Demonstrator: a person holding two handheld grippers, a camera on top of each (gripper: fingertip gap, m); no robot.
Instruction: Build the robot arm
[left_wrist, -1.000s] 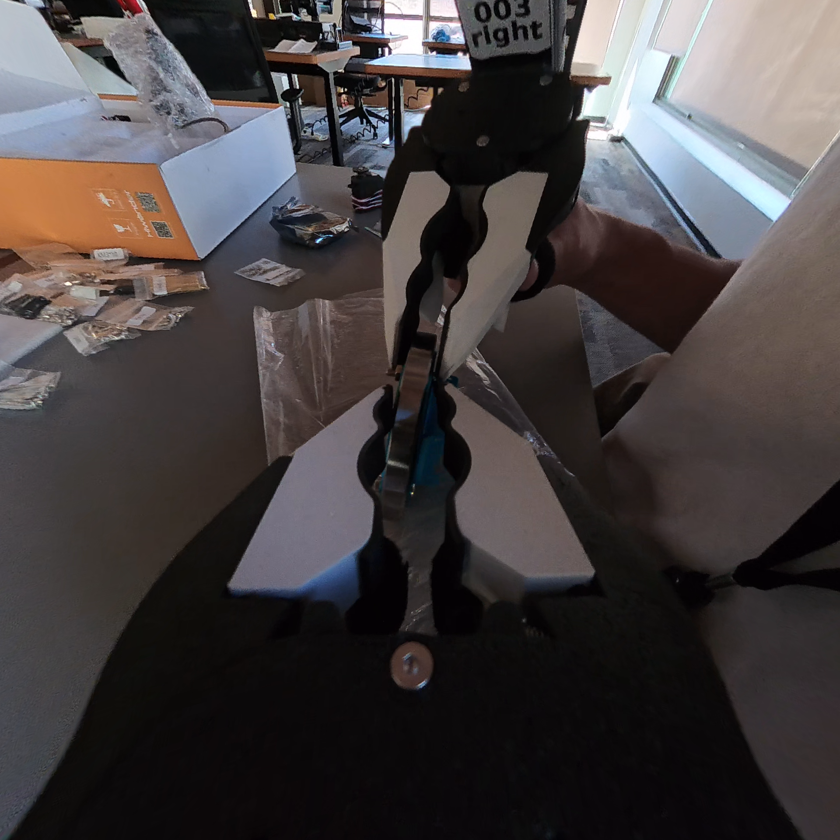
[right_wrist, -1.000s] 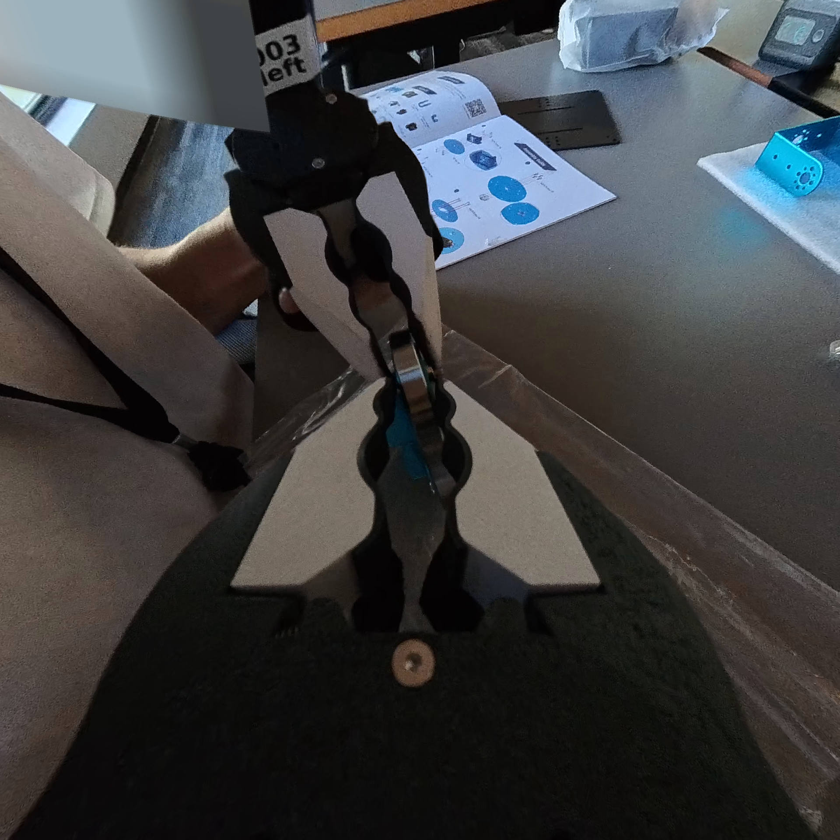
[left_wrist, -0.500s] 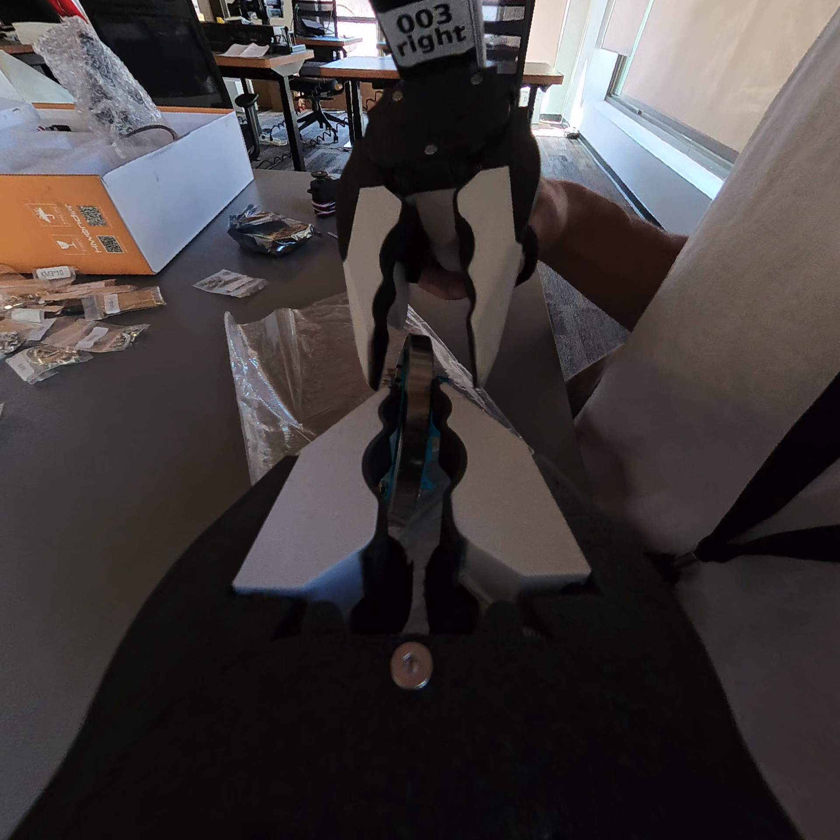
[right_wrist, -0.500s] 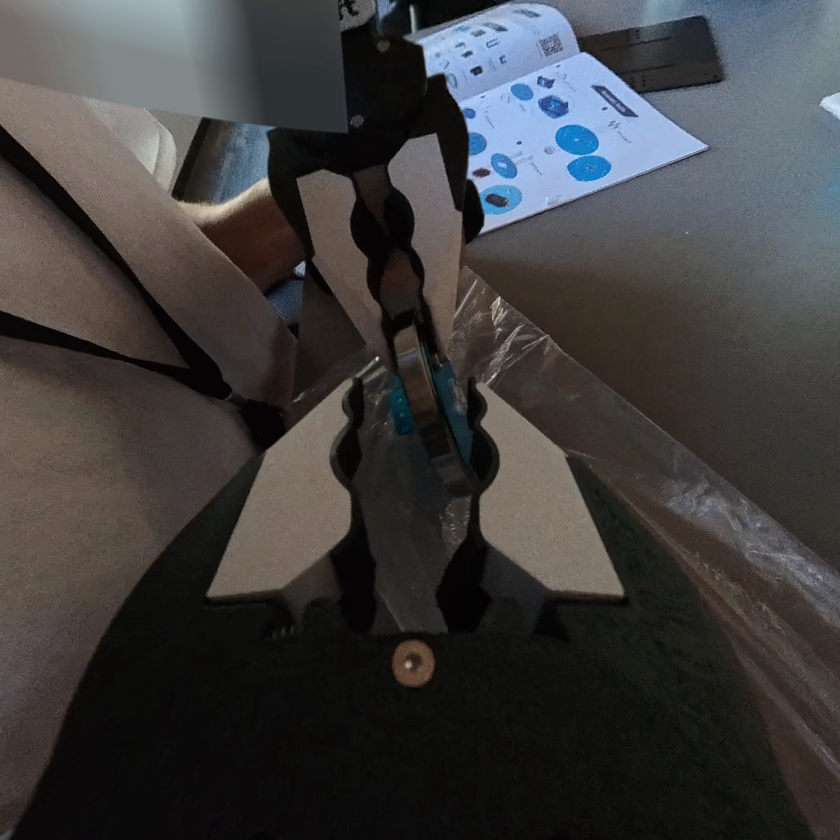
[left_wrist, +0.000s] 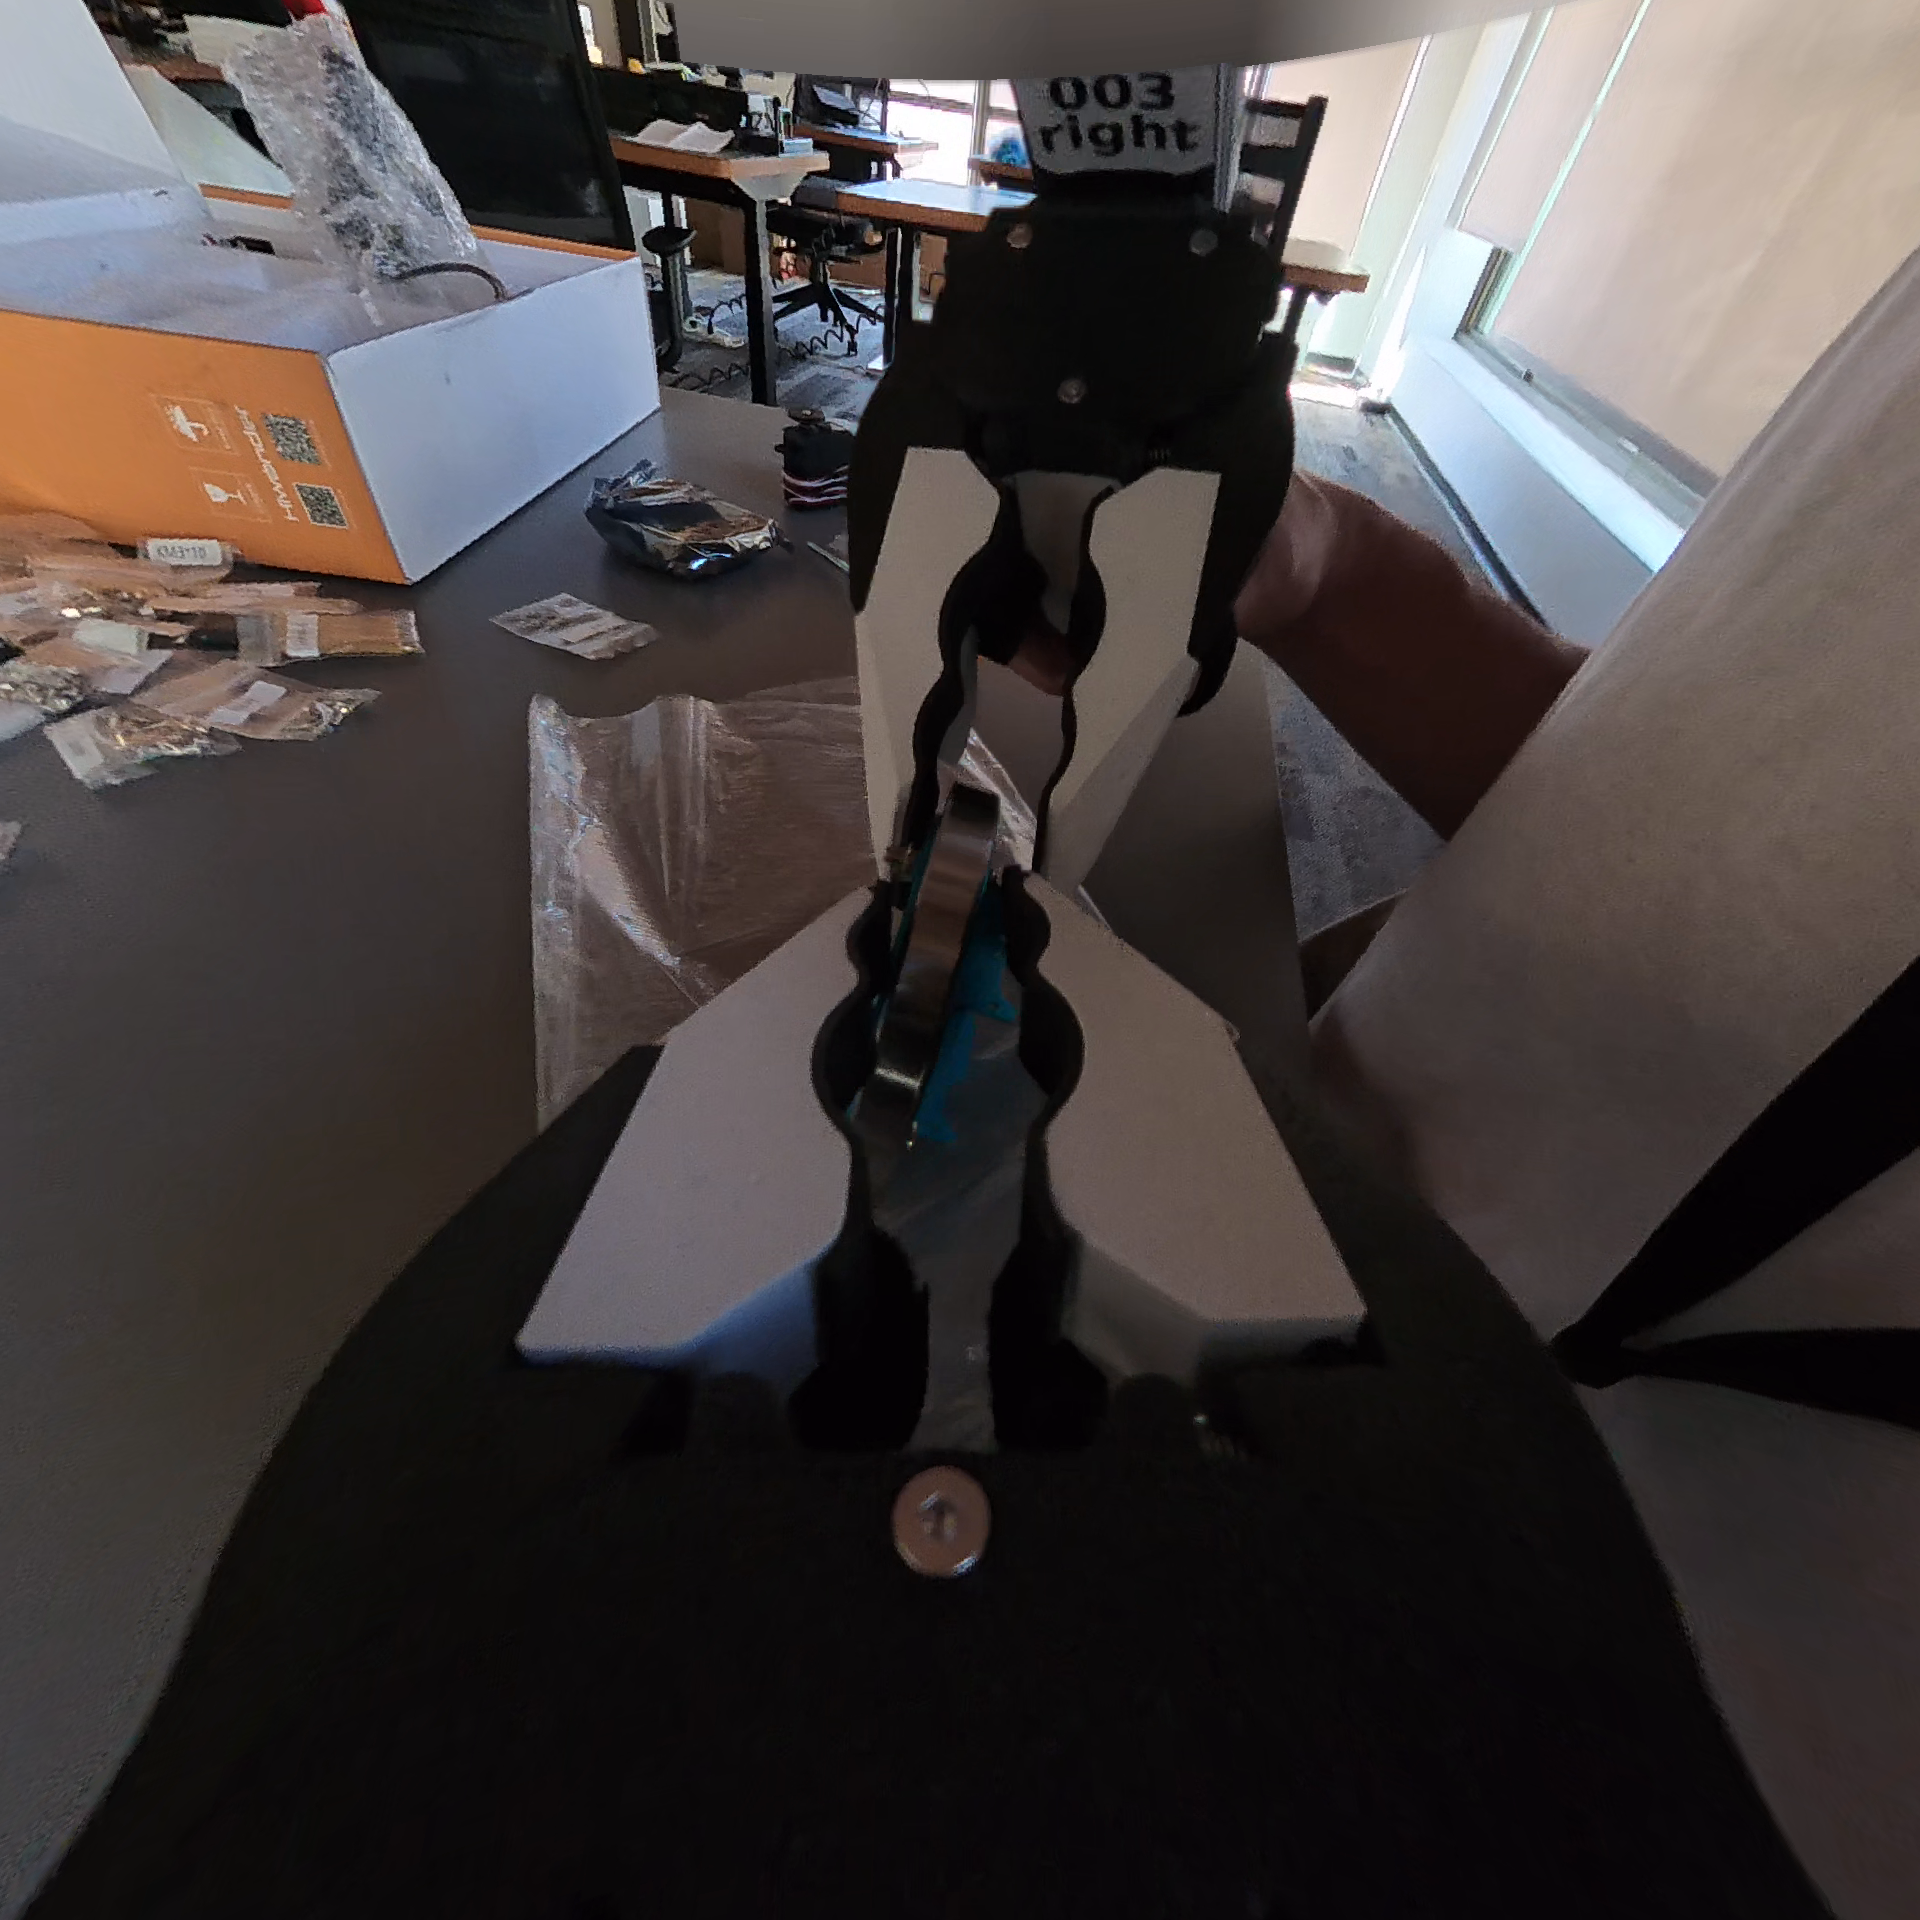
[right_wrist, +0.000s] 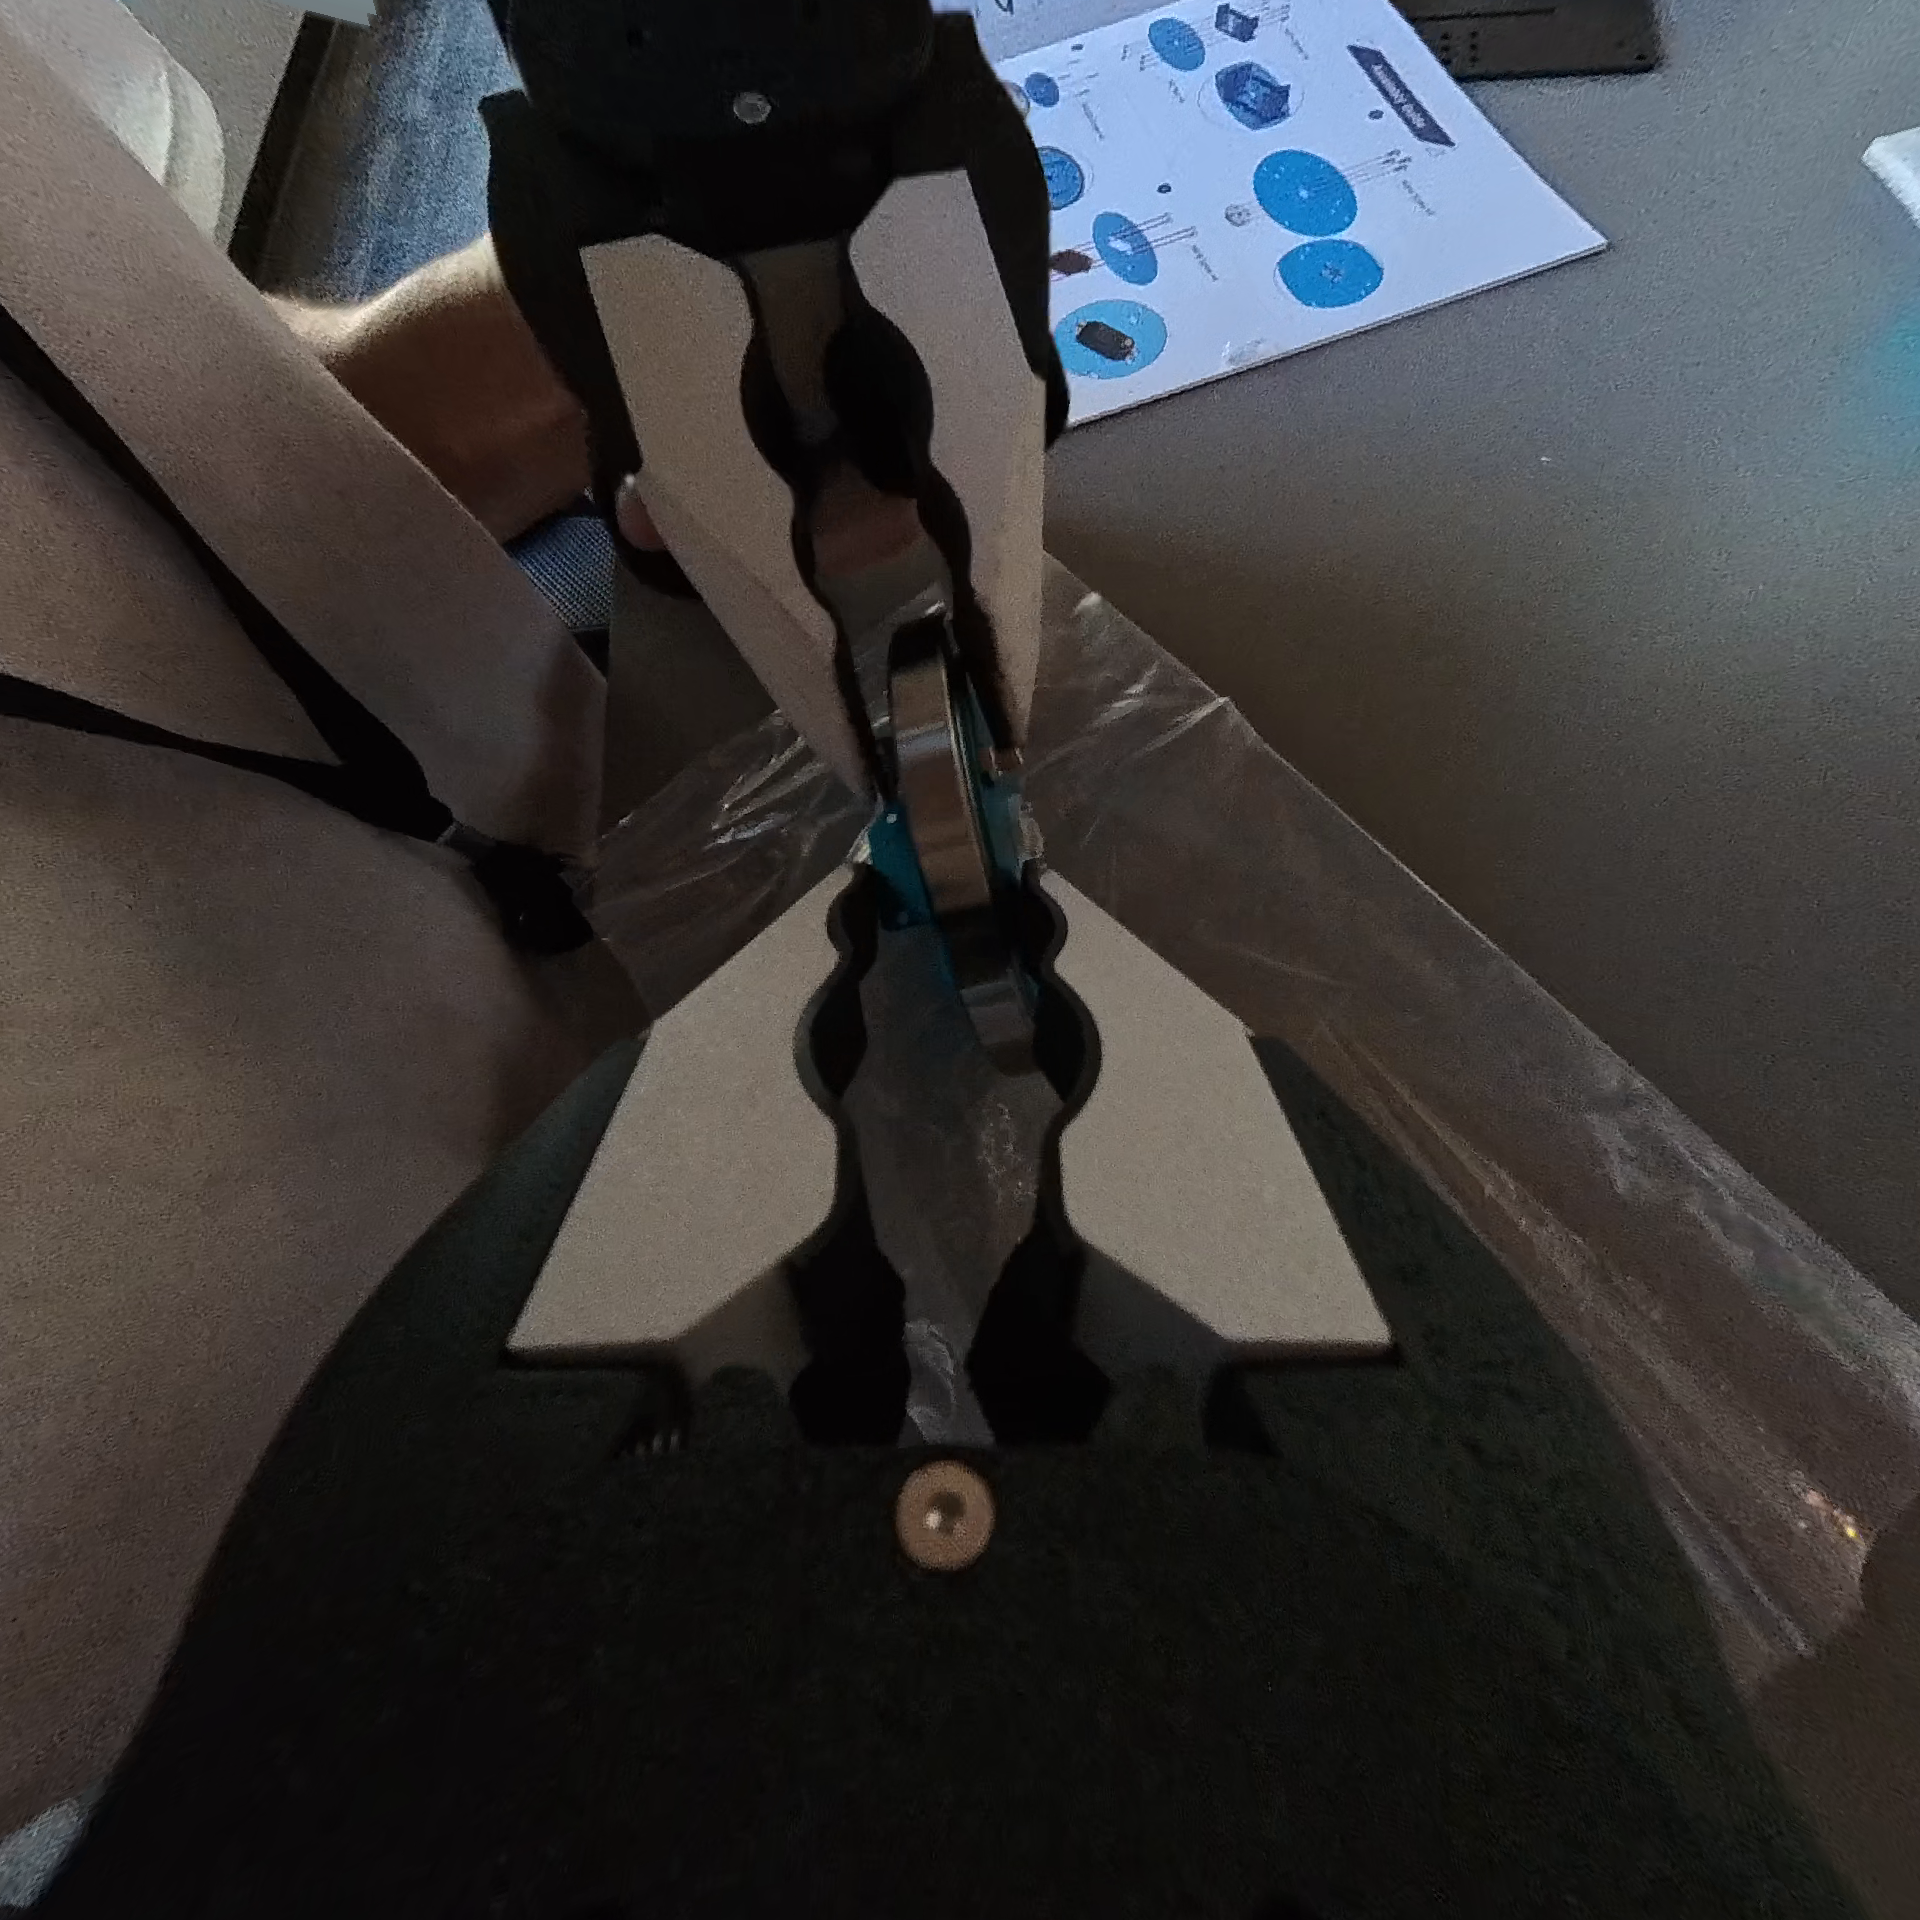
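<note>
Both grippers are nose to nose above the bench (left_wrist: 260, 987), and between them is a metal ring (left_wrist: 940, 935) with a blue part (left_wrist: 977, 997) pressed flat against one face. The left gripper (left_wrist: 956, 914) has its jaws closed on the pair, the ring standing on edge in the slot between them. From the left wrist view the ring's long edge runs straight ahead along the fingers, tilted slightly, so its far end pokes out towards the other tool. Opposite it, the right gripper (right_wrist: 945, 904) points back the other way with its jaws parted, one on each side of that free end. There is light showing beside the ring in the left wrist view, and I can't tell whether either side touches metal. So the ring is edge-on to both sets of jaws and shared end to end: the left has one end, and the right straddles the other. A clear plastic bag (left_wrist: 675, 821) lies crumpled on the bench right under the pair, and some film seems to trail up between the fingers. Well off to the side sit an orange and white box (left_wrist: 208, 416), a scatter of small packets (left_wrist: 208, 707) and a foil pouch (left_wrist: 681, 530). In the right wrist view an open booklet (right_wrist: 1299, 208) lies beyond the tools.
</note>
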